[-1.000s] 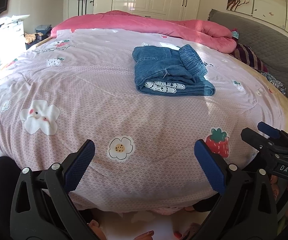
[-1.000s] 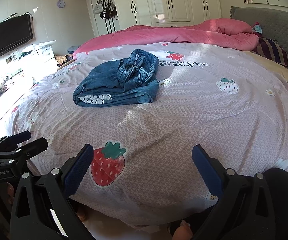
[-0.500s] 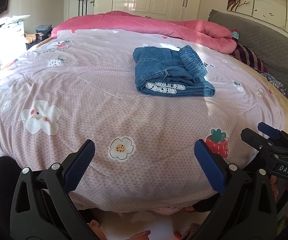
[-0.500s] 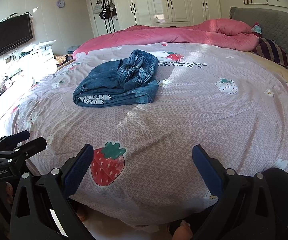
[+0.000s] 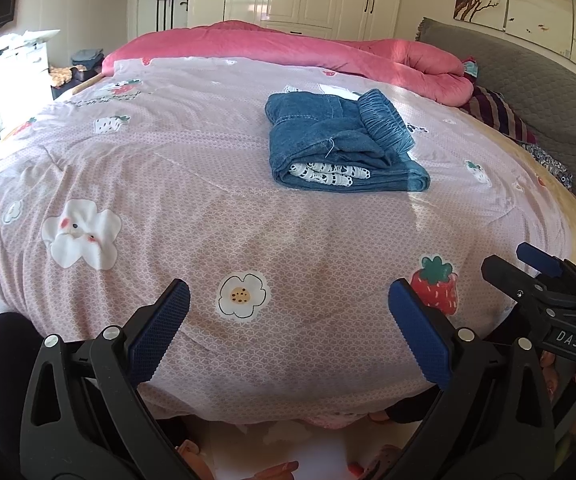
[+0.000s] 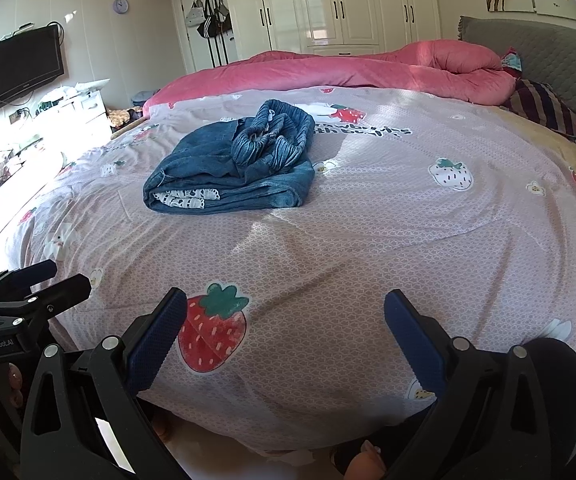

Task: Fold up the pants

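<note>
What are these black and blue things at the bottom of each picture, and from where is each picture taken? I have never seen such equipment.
They are hand-held grippers, not a robot: a person carries one in each hand, and a small wide-angle camera on each looks forward along its two fingers. One picture comes from the left gripper, the other from the right gripper. In both, the blue-padded fingers stand wide apart and hold nothing. Each camera also catches the other gripper at the edge of its picture.

In front lies a bed with a pink printed sheet showing strawberries and flowers. On it rest blue denim pants, folded into a bundle with white lace trim showing at one end. A pink quilt is bunched at the far side of the bed.
</note>
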Motion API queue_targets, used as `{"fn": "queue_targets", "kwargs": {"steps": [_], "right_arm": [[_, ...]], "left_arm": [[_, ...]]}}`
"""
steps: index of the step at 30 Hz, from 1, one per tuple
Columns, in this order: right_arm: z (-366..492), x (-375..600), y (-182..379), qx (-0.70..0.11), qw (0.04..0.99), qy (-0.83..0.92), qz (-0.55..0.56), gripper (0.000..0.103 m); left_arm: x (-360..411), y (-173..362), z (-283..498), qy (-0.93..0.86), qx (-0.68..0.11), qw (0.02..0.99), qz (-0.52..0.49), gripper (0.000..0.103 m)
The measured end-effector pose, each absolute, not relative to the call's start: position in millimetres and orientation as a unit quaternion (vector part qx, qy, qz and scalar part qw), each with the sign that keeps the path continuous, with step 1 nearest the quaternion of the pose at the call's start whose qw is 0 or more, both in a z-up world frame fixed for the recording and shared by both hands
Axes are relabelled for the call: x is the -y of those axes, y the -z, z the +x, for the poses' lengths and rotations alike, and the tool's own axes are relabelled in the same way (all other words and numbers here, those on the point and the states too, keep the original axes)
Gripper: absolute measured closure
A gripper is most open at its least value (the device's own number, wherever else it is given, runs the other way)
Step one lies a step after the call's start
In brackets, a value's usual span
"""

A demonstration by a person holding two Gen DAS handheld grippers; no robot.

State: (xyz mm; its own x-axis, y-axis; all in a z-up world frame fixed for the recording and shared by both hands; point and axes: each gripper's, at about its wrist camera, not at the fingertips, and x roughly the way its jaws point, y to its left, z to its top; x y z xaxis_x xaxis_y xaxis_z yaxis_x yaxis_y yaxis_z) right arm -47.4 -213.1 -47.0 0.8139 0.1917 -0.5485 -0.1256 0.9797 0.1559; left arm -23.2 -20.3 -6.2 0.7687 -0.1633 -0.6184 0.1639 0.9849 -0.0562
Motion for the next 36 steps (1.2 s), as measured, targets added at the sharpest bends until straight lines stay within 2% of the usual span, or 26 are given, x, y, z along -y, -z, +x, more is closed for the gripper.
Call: {"fn": "queue_targets", "kwargs": {"steps": [23,28,31,36], "right_arm": [[-43,220,52,-0.305,0.949,-0.058,0.056,0.005],[-33,232,54,-0.313,0.947,-0.035,0.055,0.005],[-11,266,46,-0.318,0.944,-0.008,0.091,0.005],[56,368,28,-0.316,0.935,0.086,0.136,0.005]], "left_arm": [[21,11,-16,0.048,-0.342,0.939,0.010,0.010],[1,-7,-15,0.054,-0.305,0.950,-0.025,0.010],[-17,-17,16,0.031,-0.314,0.949,-0.012,0.009],[-84,-30,114,-0.076,-0.334,0.940,0.012,0.009]]}}
